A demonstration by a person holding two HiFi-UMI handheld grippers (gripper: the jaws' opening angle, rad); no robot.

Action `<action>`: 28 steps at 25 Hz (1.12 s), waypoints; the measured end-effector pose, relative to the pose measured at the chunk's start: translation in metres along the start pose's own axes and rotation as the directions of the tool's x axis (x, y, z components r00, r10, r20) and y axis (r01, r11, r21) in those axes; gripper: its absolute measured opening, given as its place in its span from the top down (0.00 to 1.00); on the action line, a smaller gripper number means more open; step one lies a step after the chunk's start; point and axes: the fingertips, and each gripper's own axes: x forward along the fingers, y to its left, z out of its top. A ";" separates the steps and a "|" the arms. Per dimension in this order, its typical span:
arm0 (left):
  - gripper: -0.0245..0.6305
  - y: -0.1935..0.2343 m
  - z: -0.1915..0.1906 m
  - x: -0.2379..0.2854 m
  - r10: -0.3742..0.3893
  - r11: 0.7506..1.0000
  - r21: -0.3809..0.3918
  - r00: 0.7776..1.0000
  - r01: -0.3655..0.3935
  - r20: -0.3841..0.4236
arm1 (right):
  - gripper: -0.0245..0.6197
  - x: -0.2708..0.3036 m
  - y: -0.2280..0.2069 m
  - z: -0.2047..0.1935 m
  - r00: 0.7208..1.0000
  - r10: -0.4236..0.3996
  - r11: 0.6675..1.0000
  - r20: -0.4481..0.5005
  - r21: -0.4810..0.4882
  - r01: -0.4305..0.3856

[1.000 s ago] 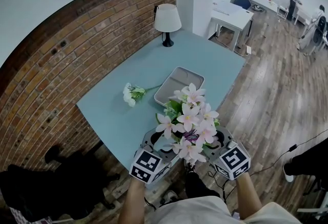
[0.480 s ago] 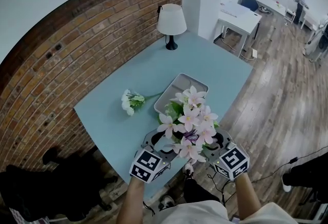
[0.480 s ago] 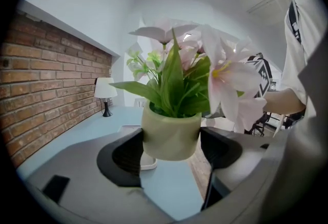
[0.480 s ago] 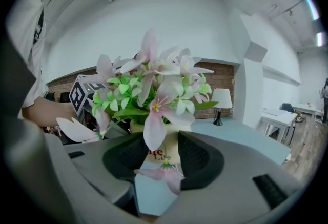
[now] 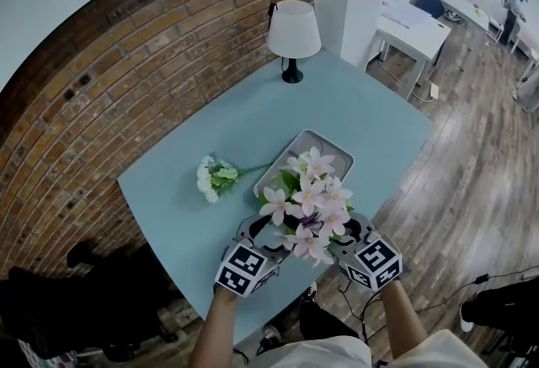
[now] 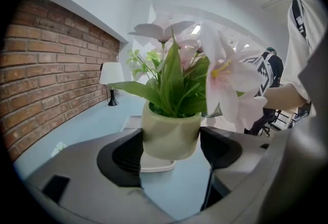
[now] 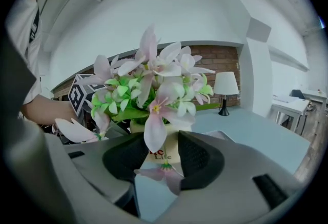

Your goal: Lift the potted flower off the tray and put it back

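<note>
**Potted flower held in both claws at the near end of the desk**

The potted flower [image 5: 307,205] hangs between the two claws, off the tray [image 5: 315,141], above the near part of the light-blue desk [image 5: 253,126]. From the head view its pink and white blooms cover the tray's near end. The rest of the grey tray lies bare just beyond them.

The left claw [image 5: 263,232] is clamped on the pot [image 6: 170,136]. In the left gripper view its two dark pads press the pale green-cream sides, and the tray shows behind and below the pot's base. The right claw [image 5: 349,233] grips the same pot from the other side. In the right gripper view the pot, with dark print on its cream wall, sits tight between the ribbed pads, and a drooping petal hangs in front of it. Each claw's marker cube faces up towards the head camera.

A loose white flower sprig [image 5: 214,177] lies on the desk to the left of the tray, apart from it. A white-shaded lamp [image 5: 293,31] stands at the far end of the desk, near the brick wall [image 5: 126,63].
</note>
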 end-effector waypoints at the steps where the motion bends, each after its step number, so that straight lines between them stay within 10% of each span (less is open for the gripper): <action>1: 0.39 0.007 -0.002 0.006 0.004 1.000 -0.008 1.000 -0.004 -0.004 | 0.68 0.008 -0.007 -0.002 1.000 0.009 1.000 -0.004 0.007 -0.009; 28: 0.39 0.118 -0.091 0.143 0.064 0.988 -0.133 0.989 -0.081 -0.130 | 0.68 0.148 -0.118 -0.092 0.984 0.096 0.995 -0.149 0.016 -0.095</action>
